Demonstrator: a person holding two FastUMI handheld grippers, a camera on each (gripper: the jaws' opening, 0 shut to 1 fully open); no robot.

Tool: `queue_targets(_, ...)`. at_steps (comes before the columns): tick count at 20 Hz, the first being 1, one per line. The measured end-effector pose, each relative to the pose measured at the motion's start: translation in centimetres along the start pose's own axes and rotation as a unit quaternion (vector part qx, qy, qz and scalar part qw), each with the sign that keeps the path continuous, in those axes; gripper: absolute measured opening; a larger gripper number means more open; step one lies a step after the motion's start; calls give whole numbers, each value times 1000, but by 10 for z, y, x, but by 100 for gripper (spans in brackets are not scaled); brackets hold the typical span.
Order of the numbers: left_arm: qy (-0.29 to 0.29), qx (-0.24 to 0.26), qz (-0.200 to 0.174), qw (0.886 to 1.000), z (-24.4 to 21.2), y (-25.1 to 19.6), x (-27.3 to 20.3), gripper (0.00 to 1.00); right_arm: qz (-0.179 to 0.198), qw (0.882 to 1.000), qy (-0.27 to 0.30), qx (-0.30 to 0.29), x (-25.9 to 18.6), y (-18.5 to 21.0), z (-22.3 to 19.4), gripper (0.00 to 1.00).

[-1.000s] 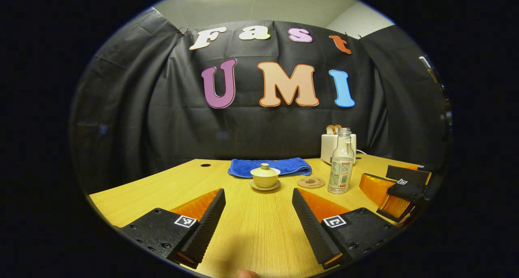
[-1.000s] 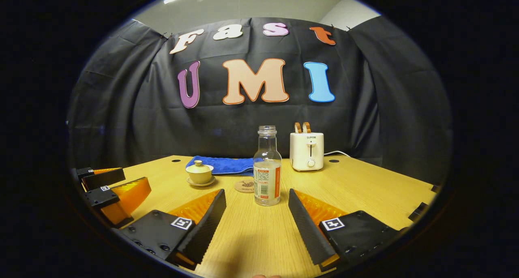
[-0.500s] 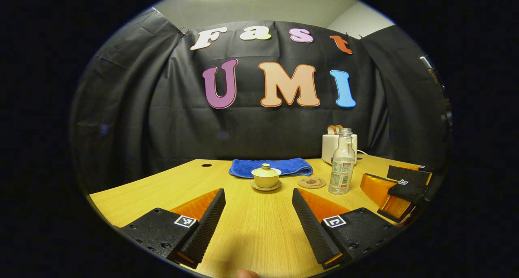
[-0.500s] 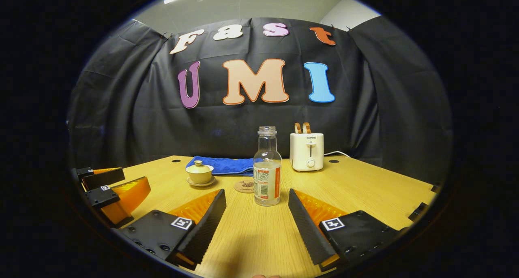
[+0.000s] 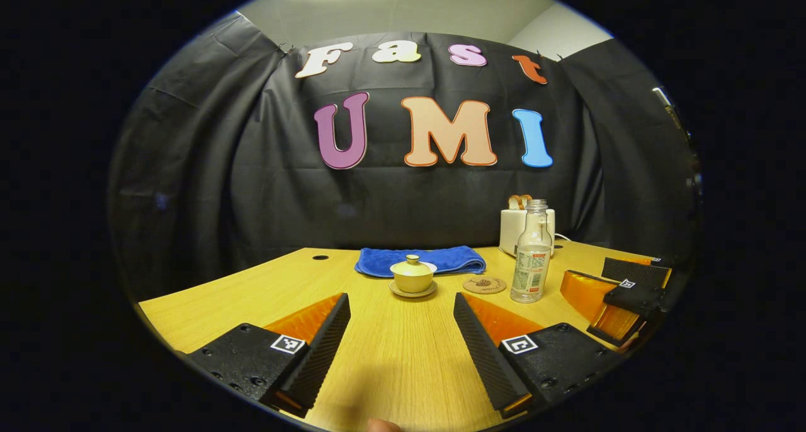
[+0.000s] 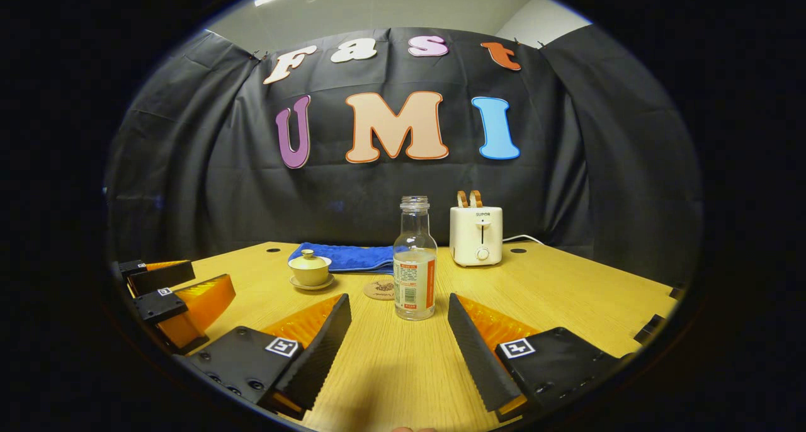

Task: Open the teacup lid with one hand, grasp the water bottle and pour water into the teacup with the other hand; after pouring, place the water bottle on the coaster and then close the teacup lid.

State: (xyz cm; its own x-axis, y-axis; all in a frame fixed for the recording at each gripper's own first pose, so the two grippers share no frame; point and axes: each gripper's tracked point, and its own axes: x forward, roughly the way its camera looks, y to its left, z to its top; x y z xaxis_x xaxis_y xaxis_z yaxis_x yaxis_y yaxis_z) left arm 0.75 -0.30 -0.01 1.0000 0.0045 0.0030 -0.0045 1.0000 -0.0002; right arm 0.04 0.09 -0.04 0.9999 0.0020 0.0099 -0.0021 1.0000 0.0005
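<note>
On the surface (image 6: 567, 293):
Teacup (image 5: 412, 276): lid on, ahead of the left hand-held gripper (image 5: 401, 337), apart.
Water bottle (image 6: 415, 262): upright, ahead of the right hand-held gripper (image 6: 399, 341), beside the coaster (image 6: 380, 288).
Both grippers: spread wide, nothing held.

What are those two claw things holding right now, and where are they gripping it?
Nothing. The left gripper and the right gripper both stand open over the table, short of the lidded teacup and the water bottle.
</note>
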Motion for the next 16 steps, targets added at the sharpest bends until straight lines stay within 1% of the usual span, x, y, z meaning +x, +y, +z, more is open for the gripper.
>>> queue_targets(5,1,0,3,1000,-2,3,22,96,6,1000,6,2,2,0,-1,99)
queue_targets(6,-1,0,3,1000,-1,4,29,96,6,1000,8,3,2,0,-1,95)
queue_targets(7,0,0,1,1000,-2,3,36,96,7,1000,9,5,2,0,-1,95)
queue_targets(8,0,0,-2,1000,-2,2,44,96,7,1000,11,9,2,0,-1,99)
queue_targets(9,0,1,-3,1000,-2,2,51,96,8,1000,13,12,2,-1,-1,96)
queue_targets(10,0,0,-7,1000,-2,1,61,97,8,1000,14,12,3,-2,0,99)
queue_targets(11,-1,0,-6,1000,-2,2,70,97,7,1000,13,8,3,-3,-1,95)
queue_targets(14,1,0,-15,1000,-3,-4,101,96,0,1000,9,5,2,0,-1,95)
queue_targets(15,3,-1,-14,1000,-4,-3,112,96,-1,1000,9,6,2,-1,-2,98)
queue_targets(16,5,0,-12,1000,-5,-2,123,97,1,1000,10,6,2,0,-1,95)
